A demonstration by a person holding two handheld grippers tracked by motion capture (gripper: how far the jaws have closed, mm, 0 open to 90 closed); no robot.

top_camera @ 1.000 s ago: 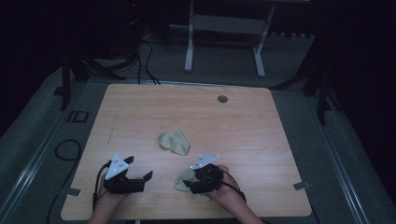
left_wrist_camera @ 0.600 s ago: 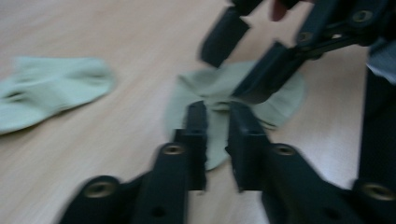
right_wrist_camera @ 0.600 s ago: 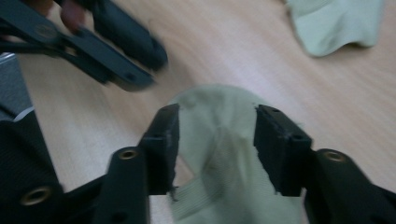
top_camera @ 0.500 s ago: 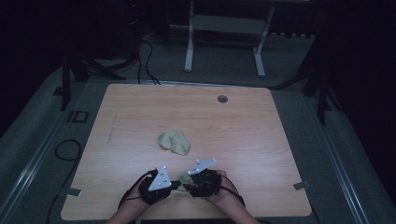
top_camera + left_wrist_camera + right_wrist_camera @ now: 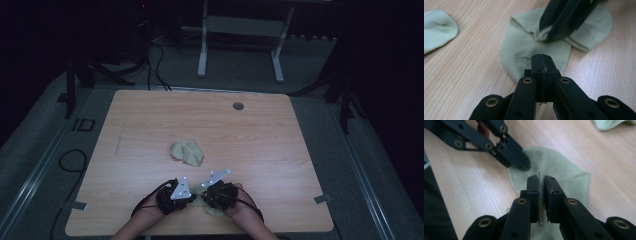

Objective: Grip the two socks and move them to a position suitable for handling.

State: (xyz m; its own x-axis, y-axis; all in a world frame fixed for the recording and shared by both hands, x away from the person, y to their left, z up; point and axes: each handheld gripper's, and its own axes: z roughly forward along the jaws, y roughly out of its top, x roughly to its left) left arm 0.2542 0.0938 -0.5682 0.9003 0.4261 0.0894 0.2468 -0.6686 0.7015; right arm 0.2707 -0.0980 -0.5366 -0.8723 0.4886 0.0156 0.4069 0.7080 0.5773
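A pale green sock [image 5: 214,210] lies flat near the table's front edge, also seen as the sock [image 5: 519,47] and the sock [image 5: 564,170]. My right gripper [image 5: 541,178] has just been closing its jaws and now pinches a raised fold of this sock. Beside it in the high view, my left gripper [image 5: 194,196] meets the right gripper [image 5: 202,192] tip to tip. The left gripper [image 5: 541,57] is shut, its tip down on the sock's edge, with no cloth visible between the jaws. A second sock [image 5: 187,152] lies crumpled mid-table.
The wooden table [image 5: 280,150] has a round grommet hole [image 5: 238,106] near its far edge. Cables [image 5: 70,160] trail on the floor at the left. The second sock shows at the corner [image 5: 439,27] and top edge [image 5: 609,123].
My left gripper has moved right, from the table's front left up to the near sock, and shut. The right gripper stayed over the sock and closed on its fold.
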